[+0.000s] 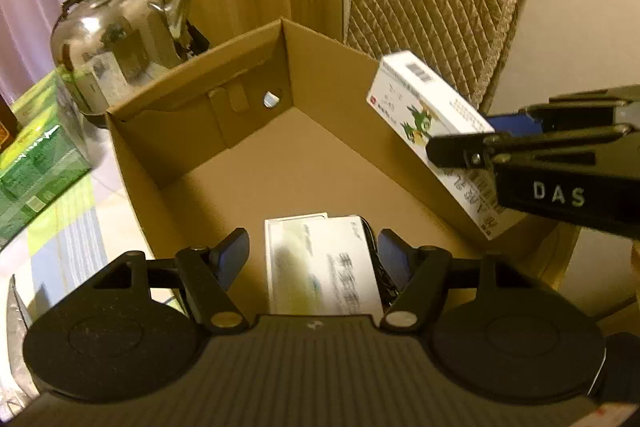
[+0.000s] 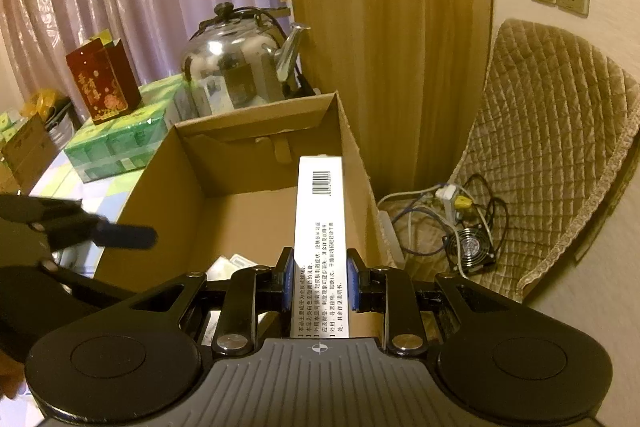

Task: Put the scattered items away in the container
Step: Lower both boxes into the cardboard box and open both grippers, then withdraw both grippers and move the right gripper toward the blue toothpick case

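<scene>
Pink curtains and a wooden door panel back the scene, with a quilted chair point(image 2: 560, 147) off to the side and a patterned surface point(image 1: 68, 227) carrying everything. Biggest on it is the open cardboard box point(image 1: 256, 131), flaps up, with a steel kettle point(image 1: 120, 39) just behind its far wall and a green pack of tissues point(image 1: 32, 163) beside it. Now the action: the right hand-held gripper point(image 2: 319, 281) is clamped on a long white carton point(image 2: 320, 227), blue pads pressed to both narrow sides near its printed end. From the right wrist camera the carton's long axis runs straight forward along the fingers, barcode end pointing away toward the box's far wall. From the left wrist view it hangs tilted over the box's right wall, cartoon-printed face showing, upper end aimed toward the chair. The left hand-held gripper point(image 1: 314, 255) sits low at the near edge of the box, fingers spread wide and gripping nothing. Between and below those fingers a flat white package point(image 1: 320, 263) lies on the box floor, long axis running away from the camera.
</scene>
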{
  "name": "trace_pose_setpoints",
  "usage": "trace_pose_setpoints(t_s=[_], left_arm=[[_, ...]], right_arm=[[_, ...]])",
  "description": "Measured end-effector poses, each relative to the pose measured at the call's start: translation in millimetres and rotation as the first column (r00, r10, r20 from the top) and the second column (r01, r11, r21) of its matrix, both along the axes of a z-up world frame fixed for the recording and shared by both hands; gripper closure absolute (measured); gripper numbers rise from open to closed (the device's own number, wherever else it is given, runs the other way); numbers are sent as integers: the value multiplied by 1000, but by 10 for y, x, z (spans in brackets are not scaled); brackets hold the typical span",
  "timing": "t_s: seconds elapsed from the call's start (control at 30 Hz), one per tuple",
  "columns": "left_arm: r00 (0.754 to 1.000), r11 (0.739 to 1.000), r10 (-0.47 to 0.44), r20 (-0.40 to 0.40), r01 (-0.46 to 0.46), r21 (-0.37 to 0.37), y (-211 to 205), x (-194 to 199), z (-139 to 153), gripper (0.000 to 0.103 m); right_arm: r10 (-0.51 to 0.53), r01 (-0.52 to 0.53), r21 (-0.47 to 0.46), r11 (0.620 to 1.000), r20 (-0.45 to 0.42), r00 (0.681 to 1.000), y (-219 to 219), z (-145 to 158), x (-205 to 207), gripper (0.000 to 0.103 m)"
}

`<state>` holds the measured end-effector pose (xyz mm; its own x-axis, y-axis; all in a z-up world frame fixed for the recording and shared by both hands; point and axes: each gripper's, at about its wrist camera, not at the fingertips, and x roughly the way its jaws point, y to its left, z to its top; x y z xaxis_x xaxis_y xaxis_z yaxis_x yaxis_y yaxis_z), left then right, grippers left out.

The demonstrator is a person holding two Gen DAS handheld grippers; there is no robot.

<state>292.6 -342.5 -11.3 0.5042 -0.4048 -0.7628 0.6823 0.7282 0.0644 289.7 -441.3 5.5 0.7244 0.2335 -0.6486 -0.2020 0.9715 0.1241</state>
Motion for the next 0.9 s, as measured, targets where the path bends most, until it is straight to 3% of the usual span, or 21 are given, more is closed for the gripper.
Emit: trace_pose_setpoints(t_s=[0.4, 0.73, 0.9], left_arm=[[997, 995, 60, 51, -56, -78, 444, -124, 385, 35], [993, 987, 108, 47, -101, -126, 756, -239, 457, 35], [991, 984, 125, 37, -119, -136, 842, -252, 438, 35]], right_arm=[[6, -10, -92, 996, -48, 999, 175, -176, 33, 80], [23, -37, -149, 988, -96, 995, 319, -379, 101, 80], [30, -40, -152, 988, -70, 997, 346, -325, 62, 80]])
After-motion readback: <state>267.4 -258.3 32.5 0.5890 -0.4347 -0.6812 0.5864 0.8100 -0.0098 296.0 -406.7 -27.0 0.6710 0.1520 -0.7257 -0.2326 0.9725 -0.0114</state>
